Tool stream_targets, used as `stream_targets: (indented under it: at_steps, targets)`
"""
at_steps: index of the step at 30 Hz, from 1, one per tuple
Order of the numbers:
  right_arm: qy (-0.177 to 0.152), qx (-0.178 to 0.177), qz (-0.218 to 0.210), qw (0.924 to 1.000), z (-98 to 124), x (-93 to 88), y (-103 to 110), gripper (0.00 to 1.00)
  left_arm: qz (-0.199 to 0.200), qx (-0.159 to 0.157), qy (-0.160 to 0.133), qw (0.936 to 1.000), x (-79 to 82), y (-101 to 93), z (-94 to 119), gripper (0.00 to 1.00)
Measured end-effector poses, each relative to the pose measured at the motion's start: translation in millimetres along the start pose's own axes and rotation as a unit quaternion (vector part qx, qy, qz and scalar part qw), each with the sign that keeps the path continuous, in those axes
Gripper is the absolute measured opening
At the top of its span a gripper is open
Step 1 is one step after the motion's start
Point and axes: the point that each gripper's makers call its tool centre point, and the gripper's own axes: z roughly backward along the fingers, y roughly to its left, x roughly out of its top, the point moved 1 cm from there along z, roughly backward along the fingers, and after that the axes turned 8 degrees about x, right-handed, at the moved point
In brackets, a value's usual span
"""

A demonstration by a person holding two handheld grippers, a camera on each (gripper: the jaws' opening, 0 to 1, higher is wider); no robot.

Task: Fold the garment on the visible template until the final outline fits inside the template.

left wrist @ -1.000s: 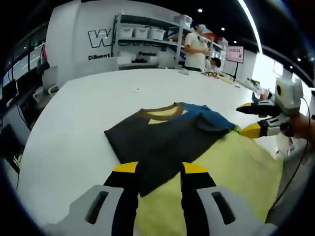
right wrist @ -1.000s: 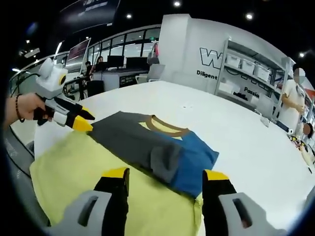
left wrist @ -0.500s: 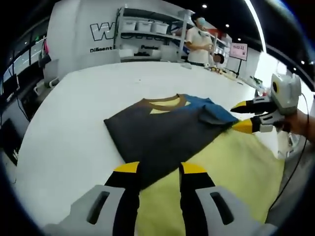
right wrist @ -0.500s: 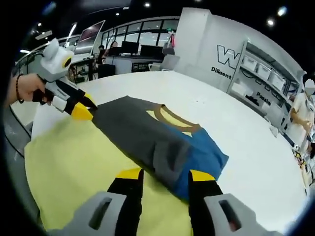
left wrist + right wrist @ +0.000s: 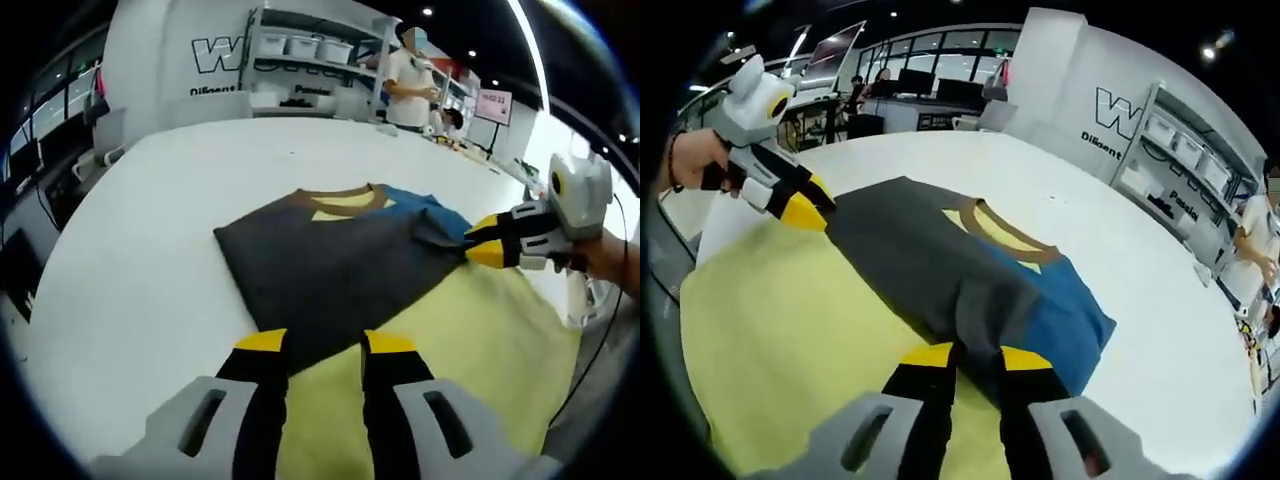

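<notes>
The left gripper view looks from low and close over the near edge of the garment [image 5: 340, 270], along its own jaws, across the white worktop [image 5: 130, 260] toward the shelving [image 5: 300, 70] and the lettered wall. The right gripper [image 5: 480, 240] enters it from the right, at the garment's far corner.

The right gripper view looks from the opposite end of the same garment [image 5: 940, 265], nearer still, with its jaws at the cloth's edge, facing across the yellow template [image 5: 790, 340] toward windows and desks. The left gripper [image 5: 810, 205] enters it from the left.

Both views share the garment, the template, the worktop and the lettered wall.
</notes>
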Motion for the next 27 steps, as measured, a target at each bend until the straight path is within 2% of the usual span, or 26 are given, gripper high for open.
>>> stream_targets:
  at_steps: [3,4,5,6,9,12,14,15,27]
  targets:
    - [0.007,0.008,0.003,0.9999,-3,-2.5,1,0.00,0.001,0.010,0.009,0.9999,-3.4,3.9,-1,0.19]
    - [0.010,0.007,-0.004,0.9999,-4,-4.3,-1,0.00,-0.002,0.013,0.010,0.9999,-4.0,4.9,-2,0.18]
    - [0.003,0.002,-0.034,0.9994,-4,-4.6,-2,0.00,-0.002,0.013,0.010,0.9999,-4.0,5.2,-2,0.18]
    - [-0.004,0.001,-0.042,0.9991,-3,-3.2,-4,0.00,0.002,0.011,0.010,0.9999,-4.3,4.6,-2,0.18]
    - [-0.004,-0.001,-0.037,0.9993,-2,-2.9,-7,0.00,-0.004,0.002,0.008,1.0000,-4.9,1.3,-1,0.21]
    - [-0.027,-0.005,-0.096,0.9950,0,-2.4,-12,0.00,-0.002,0.006,0.010,0.9999,-4.6,1.1,-2,0.21]
    - [-0.021,-0.018,-0.091,0.9955,2,-6.0,-18,0.00,-0.043,0.021,0.020,0.9986,-5.9,3.9,-1,0.20]
    - [-0.019,-0.023,-0.092,0.9953,3,-7.4,-20,0.00,-0.050,0.019,0.019,0.9984,-6.3,1.0,-1,0.20]
    - [-0.024,-0.064,-0.135,0.9884,9,-17.4,-40,0.00,-0.033,0.019,0.017,0.9991,-5.6,2.8,-2,0.19]
